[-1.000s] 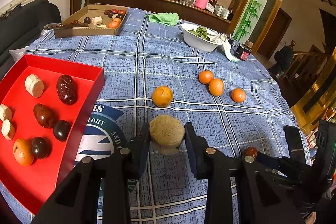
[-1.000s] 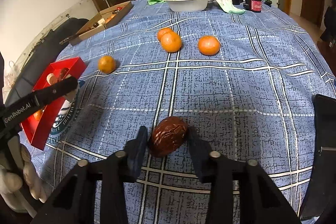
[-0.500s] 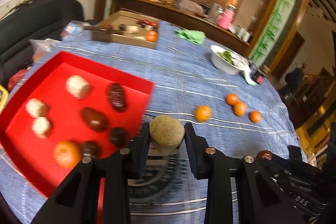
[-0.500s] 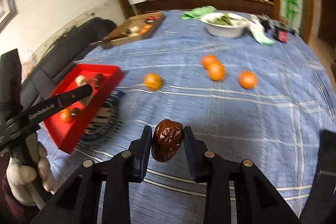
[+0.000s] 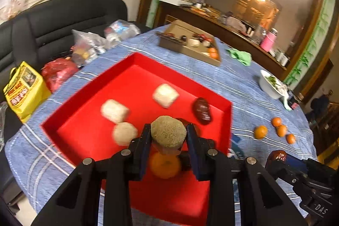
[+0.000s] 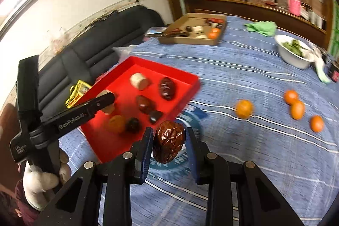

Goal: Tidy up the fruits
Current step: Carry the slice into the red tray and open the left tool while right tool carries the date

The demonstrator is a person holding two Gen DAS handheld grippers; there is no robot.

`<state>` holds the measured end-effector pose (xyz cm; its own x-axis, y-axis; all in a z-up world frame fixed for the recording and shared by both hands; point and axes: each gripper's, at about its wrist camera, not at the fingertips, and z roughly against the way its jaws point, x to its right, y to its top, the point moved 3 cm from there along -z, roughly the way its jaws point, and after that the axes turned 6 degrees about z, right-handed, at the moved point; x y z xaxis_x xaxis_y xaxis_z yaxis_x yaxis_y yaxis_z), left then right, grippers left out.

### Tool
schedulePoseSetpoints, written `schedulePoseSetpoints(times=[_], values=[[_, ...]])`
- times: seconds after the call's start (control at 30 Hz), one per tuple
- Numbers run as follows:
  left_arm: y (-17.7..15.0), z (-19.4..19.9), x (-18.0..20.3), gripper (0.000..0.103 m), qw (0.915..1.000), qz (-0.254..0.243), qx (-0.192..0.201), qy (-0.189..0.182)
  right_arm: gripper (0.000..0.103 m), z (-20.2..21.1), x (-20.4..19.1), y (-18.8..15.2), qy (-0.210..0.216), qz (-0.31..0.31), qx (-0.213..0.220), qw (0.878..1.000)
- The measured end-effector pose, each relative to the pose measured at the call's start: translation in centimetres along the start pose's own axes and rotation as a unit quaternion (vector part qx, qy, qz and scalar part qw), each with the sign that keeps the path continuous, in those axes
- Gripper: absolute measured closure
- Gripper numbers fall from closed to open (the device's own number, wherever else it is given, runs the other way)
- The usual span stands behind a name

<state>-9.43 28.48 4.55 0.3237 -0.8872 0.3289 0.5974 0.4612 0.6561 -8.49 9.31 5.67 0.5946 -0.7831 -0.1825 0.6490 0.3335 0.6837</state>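
Left gripper [image 5: 168,137] clamped on fuzzy tan fruit [image 5: 168,134] above red tray [image 5: 131,63]; right gripper [image 6: 168,145] clamped on wrinkled date [image 6: 168,144] beside tray's near corner.

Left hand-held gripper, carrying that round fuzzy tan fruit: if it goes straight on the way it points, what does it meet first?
Probably the floor of the shallow red tray, near the orange tangerine lying just below the fuzzy tan fruit held in the left hand-held gripper. Depth is unclear.
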Motion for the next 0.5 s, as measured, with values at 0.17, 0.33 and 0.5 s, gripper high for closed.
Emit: schedulePoseSetpoints(times=[0.17,0.33,0.5], values=[[0.3,-0.3,-2.1,0.072,0.9995,0.006,0.005,0.030,0.069,-2.5,-2.7,0.7,0.031,0.012,-0.016,0.999],[0.5,-1.0,-3.5,0.072,0.9986,0.009,0.004,0.052,0.069,-4.9,-5.0,0.9,0.052,0.025,-0.034,0.998],[0.5,-1.7,-4.5,0.071,0.9976,0.013,0.001,0.067,0.069,-7.1,-6.5,0.7,0.056,0.046,-0.054,0.996]])
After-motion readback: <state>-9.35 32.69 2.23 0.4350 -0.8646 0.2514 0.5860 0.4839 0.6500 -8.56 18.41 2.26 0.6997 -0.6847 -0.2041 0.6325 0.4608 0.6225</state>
